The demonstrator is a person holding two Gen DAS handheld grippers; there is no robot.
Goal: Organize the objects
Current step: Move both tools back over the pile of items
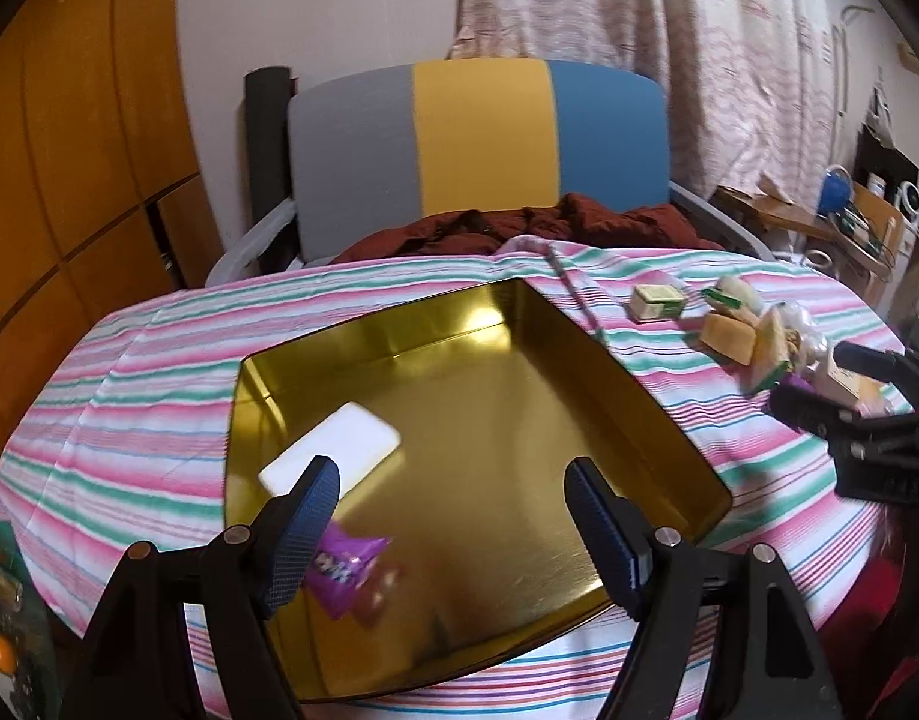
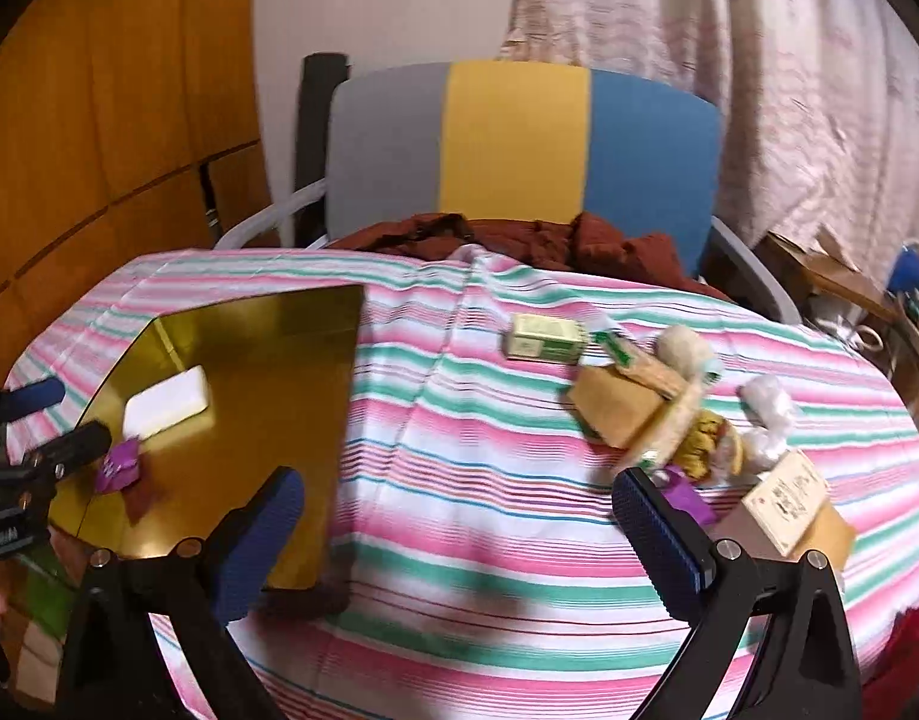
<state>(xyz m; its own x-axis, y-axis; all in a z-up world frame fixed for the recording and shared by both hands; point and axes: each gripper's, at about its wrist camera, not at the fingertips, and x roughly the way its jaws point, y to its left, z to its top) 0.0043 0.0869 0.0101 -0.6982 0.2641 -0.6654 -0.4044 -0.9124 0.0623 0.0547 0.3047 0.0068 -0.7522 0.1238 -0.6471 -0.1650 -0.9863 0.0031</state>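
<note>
Gold tray point(image 1: 585, 354) on a striped cloth point(image 1: 129, 384), open side up, with a white pack point(image 1: 333, 450) lying flat on its floor toward the far left corner. Purple packet point(image 1: 345, 564) just by the left gripper's point(image 1: 453, 534) left finger point(image 1: 306, 531), near the tray's front; blurred, so cannot tell whether touching the floor or the pad. Left gripper spread wide above the tray, nothing between the pads. Right gripper point(image 2: 459, 546) also spread wide, empty, hanging over bare cloth between the tray point(image 2: 339, 420) and a heap of snacks point(image 2: 657, 414) on the right. Heap made of tan packs, pale round wraps and a small purple packet point(image 2: 687, 498) just beside the right finger point(image 2: 657, 540), plus a printed box point(image 2: 789, 501) at the near end. Green-and-cream box point(image 2: 543, 339) apart from the heap, farther back. Behind the table, a chair point(image 2: 519, 150) striped grey, yellow and blue, with dark red fabric point(image 2: 549, 240) bunched on the seat.
</note>
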